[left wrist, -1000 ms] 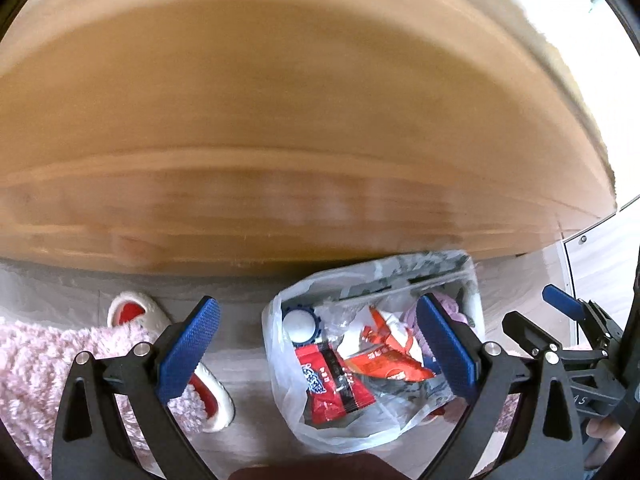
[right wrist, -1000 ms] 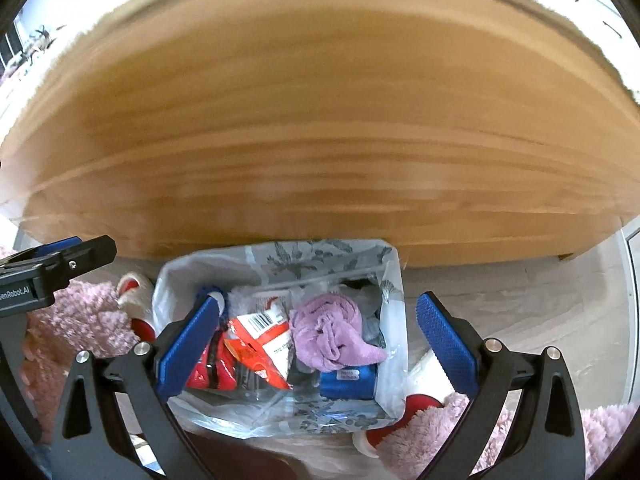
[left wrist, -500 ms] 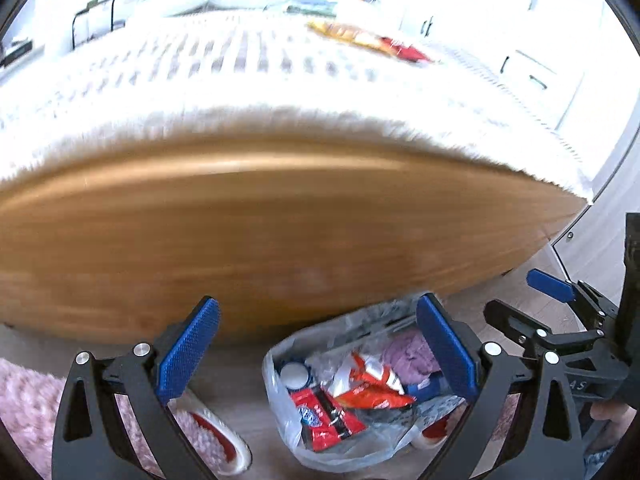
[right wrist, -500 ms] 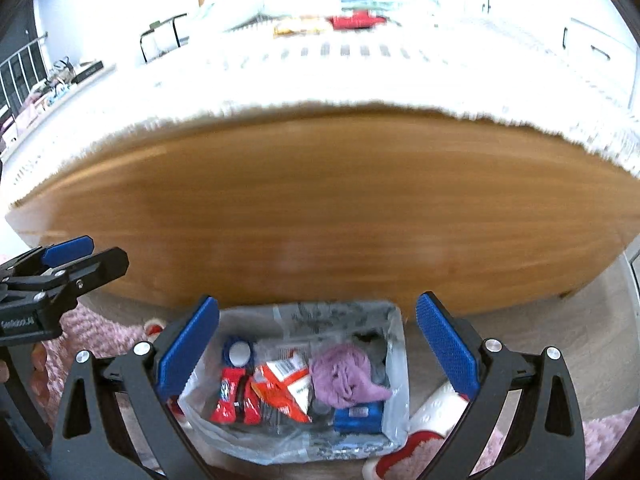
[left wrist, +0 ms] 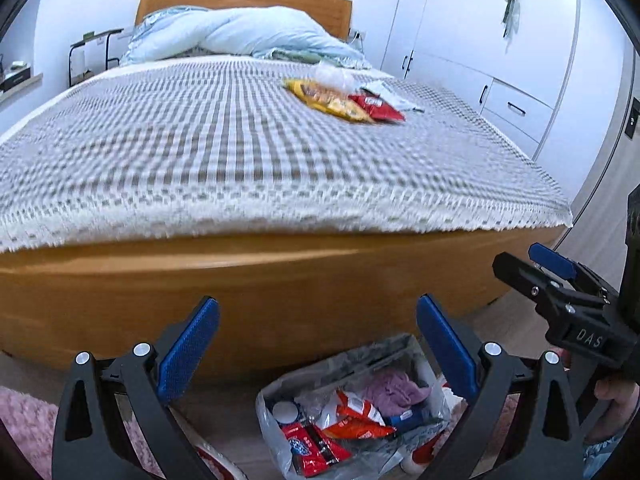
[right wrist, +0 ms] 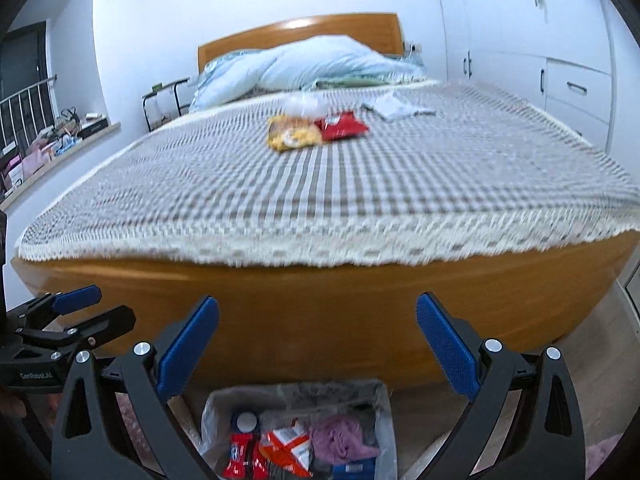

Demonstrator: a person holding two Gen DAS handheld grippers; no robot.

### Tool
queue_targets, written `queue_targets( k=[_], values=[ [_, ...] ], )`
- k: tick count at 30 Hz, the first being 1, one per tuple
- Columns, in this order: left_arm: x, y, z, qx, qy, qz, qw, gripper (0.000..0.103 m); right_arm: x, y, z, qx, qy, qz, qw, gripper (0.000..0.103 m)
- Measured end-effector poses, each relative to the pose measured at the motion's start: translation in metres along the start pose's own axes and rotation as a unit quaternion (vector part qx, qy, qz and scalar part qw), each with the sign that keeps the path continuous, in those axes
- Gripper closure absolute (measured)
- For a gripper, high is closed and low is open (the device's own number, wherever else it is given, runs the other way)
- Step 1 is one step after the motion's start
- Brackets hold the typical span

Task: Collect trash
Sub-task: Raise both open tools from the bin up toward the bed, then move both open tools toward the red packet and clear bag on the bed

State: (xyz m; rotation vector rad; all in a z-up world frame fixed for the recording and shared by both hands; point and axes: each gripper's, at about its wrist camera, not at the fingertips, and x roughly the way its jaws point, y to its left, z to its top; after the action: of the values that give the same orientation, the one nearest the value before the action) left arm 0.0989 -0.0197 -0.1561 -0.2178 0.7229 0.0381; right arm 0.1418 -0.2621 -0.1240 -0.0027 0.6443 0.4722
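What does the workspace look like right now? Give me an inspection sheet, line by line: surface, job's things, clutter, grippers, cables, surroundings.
Surface: bed with a checked cover, wooden footboard facing the cameras.
Job's things: yellow snack bag, red snack bag and a white wrapper lie on the cover toward the pillows; trash bag on the floor at the bed's foot holds red wrappers and a purple cloth.
Clutter: slippers beside the trash bag, partly hidden; pink rug.
Grippers: left gripper open, empty; right gripper open, empty; both above the trash bag.
Cables: nothing seen.
Surroundings: white wardrobe right of the bed, crumpled pale blue bedding at the headboard.
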Motion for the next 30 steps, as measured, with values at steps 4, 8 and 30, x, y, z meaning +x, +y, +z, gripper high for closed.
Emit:
queue_targets(
  k=[4, 8, 30],
  values=[
    [-0.007, -0.004, 0.011, 0.005, -0.018, 0.000, 0.9998, 0.008, -0.007, -0.002, 0.007, -0.003, -0.025, -0.012, 1.000, 0.008],
    [-0.011, -0.005, 0.019, 0.008, -0.031, -0.001, 0.9995, 0.008, -0.013, -0.004, 0.015, 0.001, -0.046, -0.014, 0.999, 0.008],
    [-0.018, -0.010, 0.061, 0.022, -0.087, -0.006, 0.9960, 0.008, -0.029, -0.010, 0.064, 0.007, -0.147, -0.030, 0.989, 0.008]
  ],
)
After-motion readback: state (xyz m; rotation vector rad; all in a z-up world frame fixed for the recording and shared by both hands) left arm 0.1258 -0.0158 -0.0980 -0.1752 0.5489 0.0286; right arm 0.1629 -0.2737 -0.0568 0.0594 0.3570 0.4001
